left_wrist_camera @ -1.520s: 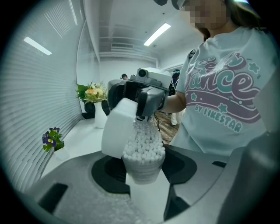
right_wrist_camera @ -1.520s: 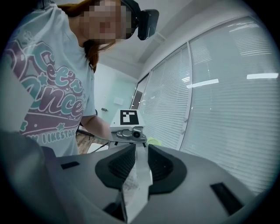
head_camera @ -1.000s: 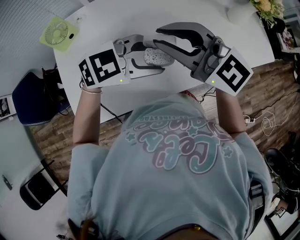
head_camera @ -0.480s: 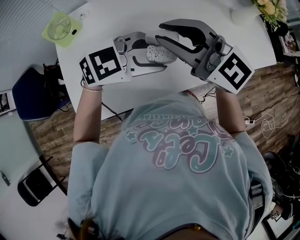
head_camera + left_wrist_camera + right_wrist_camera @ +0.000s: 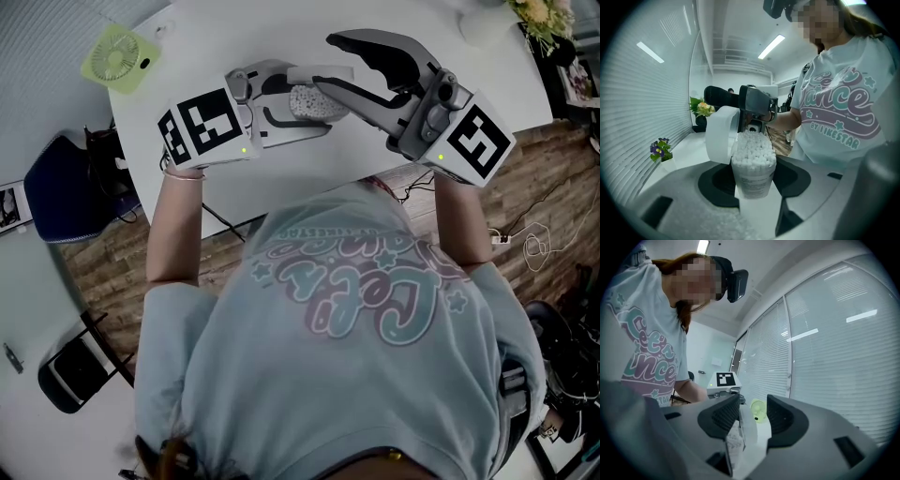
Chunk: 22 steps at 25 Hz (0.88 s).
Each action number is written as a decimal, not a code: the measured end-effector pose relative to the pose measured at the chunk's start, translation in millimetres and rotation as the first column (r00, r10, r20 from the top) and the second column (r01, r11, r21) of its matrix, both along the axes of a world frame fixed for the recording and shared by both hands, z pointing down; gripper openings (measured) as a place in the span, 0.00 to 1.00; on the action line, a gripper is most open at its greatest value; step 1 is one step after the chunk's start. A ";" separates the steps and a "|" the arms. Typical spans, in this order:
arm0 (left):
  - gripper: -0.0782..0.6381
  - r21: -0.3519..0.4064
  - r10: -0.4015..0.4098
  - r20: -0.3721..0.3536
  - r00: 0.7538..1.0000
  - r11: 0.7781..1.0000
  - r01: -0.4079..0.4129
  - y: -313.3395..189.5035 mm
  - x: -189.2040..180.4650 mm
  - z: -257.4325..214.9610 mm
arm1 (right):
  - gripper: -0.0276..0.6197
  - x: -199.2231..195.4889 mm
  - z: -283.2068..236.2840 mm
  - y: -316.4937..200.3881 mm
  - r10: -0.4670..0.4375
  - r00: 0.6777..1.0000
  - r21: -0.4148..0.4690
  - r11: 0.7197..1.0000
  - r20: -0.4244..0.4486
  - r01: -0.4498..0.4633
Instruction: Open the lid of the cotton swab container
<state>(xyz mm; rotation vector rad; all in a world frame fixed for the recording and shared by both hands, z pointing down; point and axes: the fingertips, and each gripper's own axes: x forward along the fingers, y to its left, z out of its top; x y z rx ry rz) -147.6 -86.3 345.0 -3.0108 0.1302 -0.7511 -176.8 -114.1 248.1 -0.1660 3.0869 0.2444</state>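
A clear cotton swab container (image 5: 753, 174), packed full of white swabs, stands upright between my left gripper's (image 5: 753, 180) dark pads, which are shut on its body. Its white lid (image 5: 719, 135) is flipped up and stands open on the left side. In the head view the container (image 5: 315, 101) hangs over the white table (image 5: 234, 33), between the left gripper (image 5: 317, 105) and the right gripper (image 5: 324, 64). My right gripper (image 5: 751, 417) has just been opening its jaws. The lid's thin edge (image 5: 749, 430) stands between them, with a gap to the right pad.
A green desk fan (image 5: 117, 57) sits at the table's far left corner, also in the right gripper view as the fan (image 5: 759, 411). Flowers (image 5: 539, 13) stand at the far right corner. A small purple flower pot (image 5: 661, 151) sits by the window blinds. A blue chair (image 5: 58, 192) stands left of the table.
The right gripper's jaws have spread wider apart. The left gripper keeps its hold on the container in about the same place.
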 end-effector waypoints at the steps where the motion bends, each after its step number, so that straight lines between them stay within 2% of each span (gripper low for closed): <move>1: 0.38 -0.001 -0.002 0.002 1.000 1.000 0.002 -0.5 0.0 0.1 | 0.31 2.4 -1.2 0.7 -0.004 1.000 -0.003 1.000 0.009 0.004; 8: 0.38 0.004 -0.007 0.001 1.000 1.000 0.007 -7.3 -5.7 -3.1 | 0.39 17.2 12.7 3.5 -0.018 0.999 -0.018 1.000 -0.037 0.017; 14: 0.38 0.014 0.003 0.011 1.000 1.000 -0.003 -15.0 1.7 -5.5 | 0.41 38.1 25.8 -1.2 -0.019 0.997 -0.045 0.999 -0.069 0.016; 22: 0.38 0.021 0.021 0.020 1.000 1.000 -0.022 -23.9 18.5 -10.3 | 0.45 56.9 48.1 -1.5 -0.096 0.990 -0.094 0.992 -0.108 0.086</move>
